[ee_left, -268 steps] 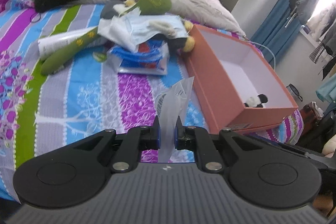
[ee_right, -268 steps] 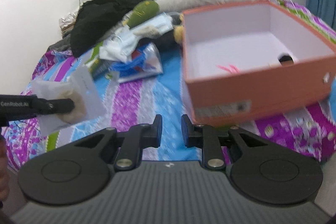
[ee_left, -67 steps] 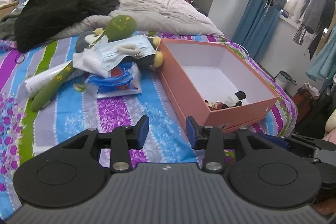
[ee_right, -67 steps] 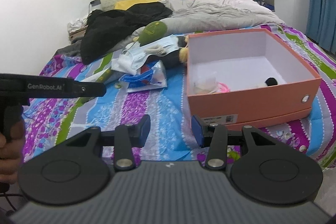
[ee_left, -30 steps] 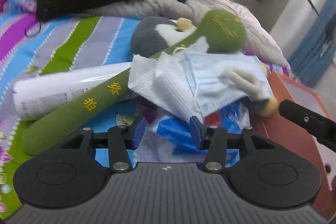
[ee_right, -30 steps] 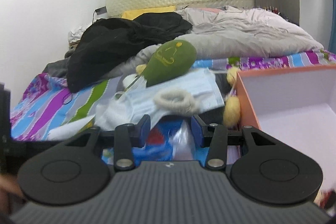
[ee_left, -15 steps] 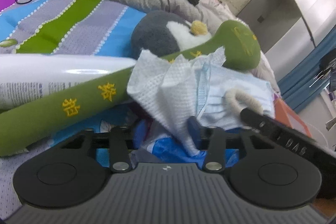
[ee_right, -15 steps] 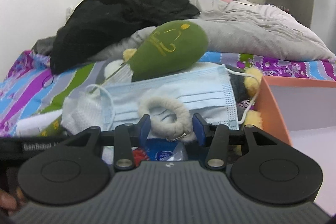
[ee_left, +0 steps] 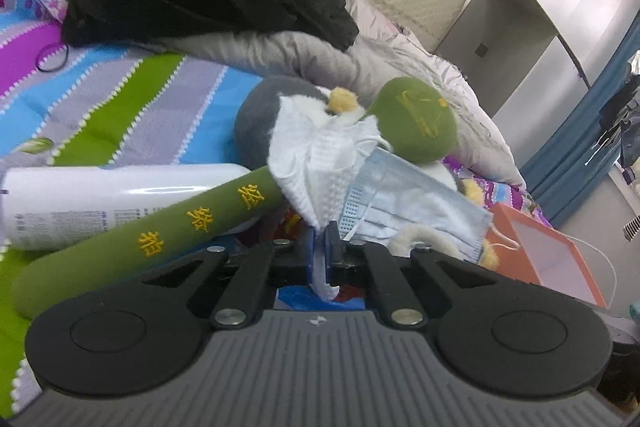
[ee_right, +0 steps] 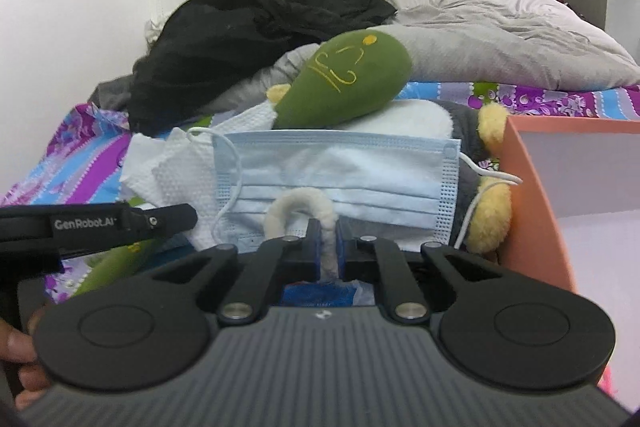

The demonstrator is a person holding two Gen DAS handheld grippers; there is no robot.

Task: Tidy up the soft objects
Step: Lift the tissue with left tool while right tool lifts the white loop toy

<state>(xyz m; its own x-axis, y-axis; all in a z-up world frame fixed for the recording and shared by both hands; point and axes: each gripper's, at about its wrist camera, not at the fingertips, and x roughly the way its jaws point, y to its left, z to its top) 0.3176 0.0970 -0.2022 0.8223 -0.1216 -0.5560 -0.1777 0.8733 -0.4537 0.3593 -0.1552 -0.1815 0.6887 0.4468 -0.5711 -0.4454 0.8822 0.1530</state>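
Tools: left tool [ee_left: 320, 241] clamps one paper towel [ee_left: 316, 163]; right tool [ee_right: 325, 239] clamps one fluffy ring [ee_right: 300, 207].

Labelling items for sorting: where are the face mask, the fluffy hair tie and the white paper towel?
face mask [ee_right: 340, 167]: right wrist view, pleated blue front.
fluffy hair tie [ee_right: 298, 199]: right wrist view, top of its loop.
white paper towel [ee_left: 320, 163]: left wrist view, crumpled middle.

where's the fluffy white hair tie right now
In the right wrist view the fluffy white hair tie lies on the blue face mask, just below the green plush, pinched in the right gripper.
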